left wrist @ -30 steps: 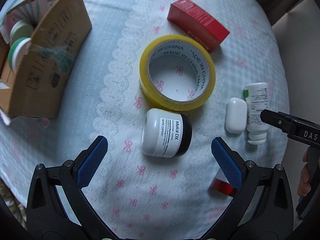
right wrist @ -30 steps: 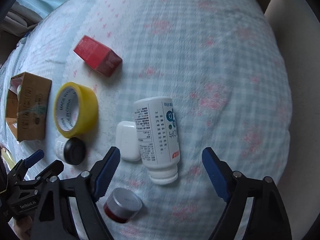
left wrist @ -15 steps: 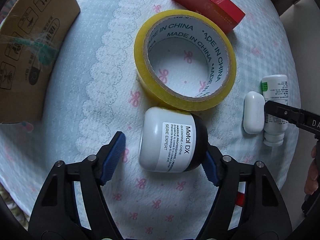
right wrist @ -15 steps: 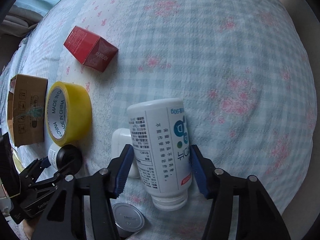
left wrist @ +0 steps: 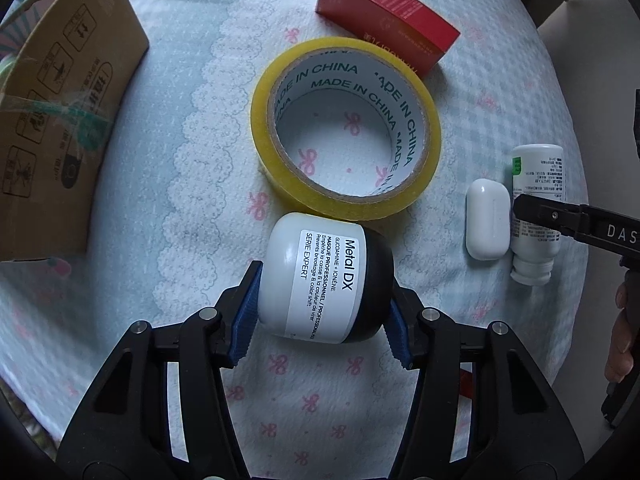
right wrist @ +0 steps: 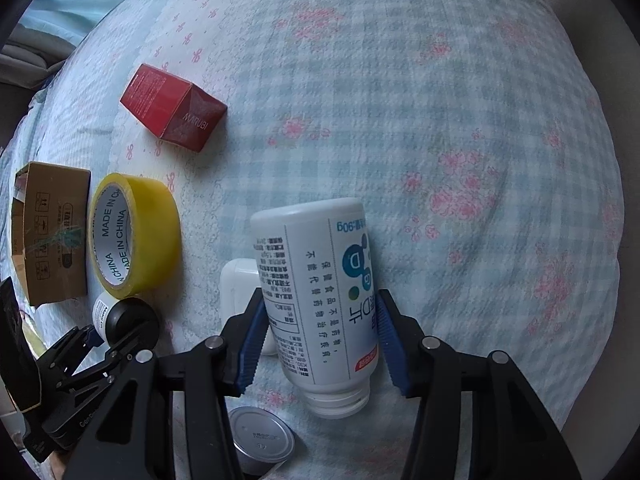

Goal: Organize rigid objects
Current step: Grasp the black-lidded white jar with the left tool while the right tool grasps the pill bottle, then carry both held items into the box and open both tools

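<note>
- Gripping the jar [left wrist: 326,286] now: the left gripper [left wrist: 324,312] has both blue pads pressed on it, 1 on the white base, 1 on the black lid, and the jar lies on its side on the cloth [left wrist: 188,148].
- Right gripper [right wrist: 320,338] is clamped on the bottle [right wrist: 320,300], pads on either side of its label, cap end pointing back toward the camera.
- Tape [left wrist: 346,128] lies flat just beyond the jar, its yellow edge touching or nearly touching the white base.
- Red box [left wrist: 386,46] sits past the tape, close to its far rim.
- White case [left wrist: 487,219] lies right against the bottle, on its left side in the left view.
- Carton [left wrist: 60,104] stands off at the left, well apart from the jar.
- A silver-lidded tin [right wrist: 262,442] sits on the cloth under the right gripper's left finger.
- Can't tell whether either item is lifted off the cloth.
</note>
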Available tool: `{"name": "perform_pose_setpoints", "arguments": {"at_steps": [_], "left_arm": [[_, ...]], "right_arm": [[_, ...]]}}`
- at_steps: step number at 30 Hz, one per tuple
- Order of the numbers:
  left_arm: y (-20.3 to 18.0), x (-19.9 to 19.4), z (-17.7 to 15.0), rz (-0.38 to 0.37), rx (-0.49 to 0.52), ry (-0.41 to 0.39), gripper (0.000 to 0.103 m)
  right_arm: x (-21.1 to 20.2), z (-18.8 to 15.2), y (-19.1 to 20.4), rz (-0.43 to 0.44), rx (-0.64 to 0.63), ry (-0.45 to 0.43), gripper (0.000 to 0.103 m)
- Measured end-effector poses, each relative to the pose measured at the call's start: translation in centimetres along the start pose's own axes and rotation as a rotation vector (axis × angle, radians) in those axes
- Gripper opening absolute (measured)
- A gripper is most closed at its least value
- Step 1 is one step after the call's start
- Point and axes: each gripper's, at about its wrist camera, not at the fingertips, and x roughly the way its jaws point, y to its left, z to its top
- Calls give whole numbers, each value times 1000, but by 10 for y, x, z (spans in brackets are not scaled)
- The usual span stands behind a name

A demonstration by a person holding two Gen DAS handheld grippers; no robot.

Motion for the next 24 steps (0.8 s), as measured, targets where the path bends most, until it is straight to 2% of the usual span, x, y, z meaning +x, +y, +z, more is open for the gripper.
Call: {"name": "perform_pose_setpoints", "arguments": {"at_steps": [5,10,17,24], "left_arm": [[-6,-24,1,-23,7,-32,51],[-4,-65,-7,-52,20,-85,51],[14,-154,-10,-89,36,-191,51],[41,-253,-16,-71,90,-313,51]], "right_arm": [[-18,-7,0,1,33,-25,48],[-51,-20,6,-9,71,-68,47],[-125,-43,26,-14,87,-149,47],[-202,-63,81,21,82,-247,47]]}}
